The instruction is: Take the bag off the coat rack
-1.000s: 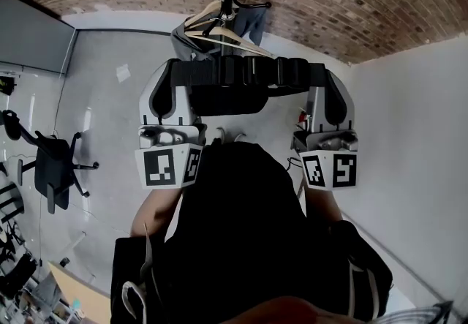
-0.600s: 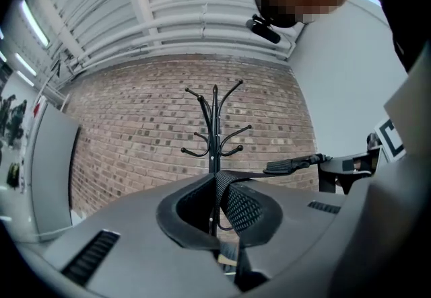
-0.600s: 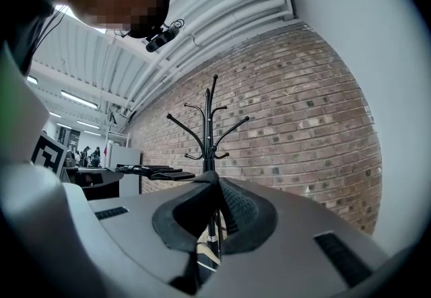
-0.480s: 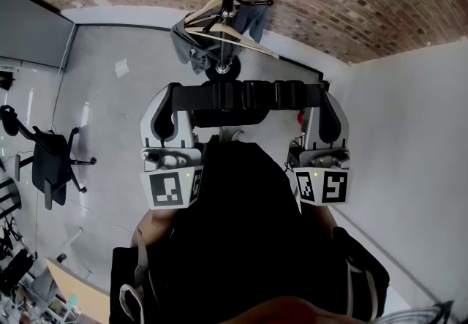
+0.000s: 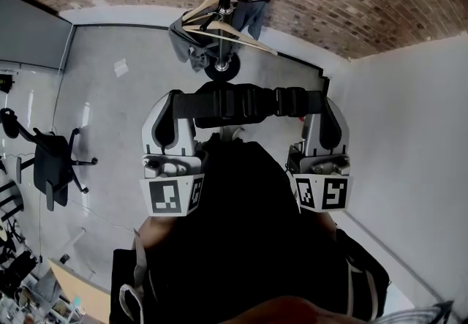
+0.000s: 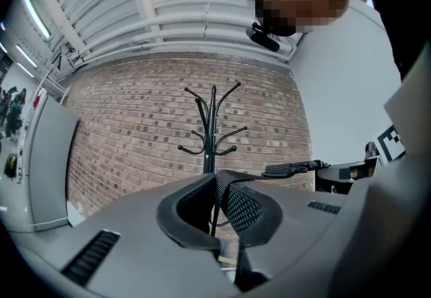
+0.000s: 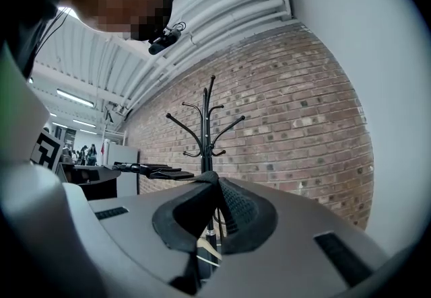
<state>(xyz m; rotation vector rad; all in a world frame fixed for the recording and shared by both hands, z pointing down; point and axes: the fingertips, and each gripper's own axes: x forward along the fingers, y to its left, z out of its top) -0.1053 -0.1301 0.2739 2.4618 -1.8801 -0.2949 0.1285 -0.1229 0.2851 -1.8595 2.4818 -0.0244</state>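
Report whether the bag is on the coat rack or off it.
Off. Its strap stretches between the left tool and right tool, both shut on it, well clear of the rack.

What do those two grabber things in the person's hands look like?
The left gripper and the right gripper look alike: pale grey, with rounded, curved shells. Inside the jaws are black pads with a bumpy, dotted surface. At the back of each sits a white cube printed with black square markers, a bit like a puzzle code.
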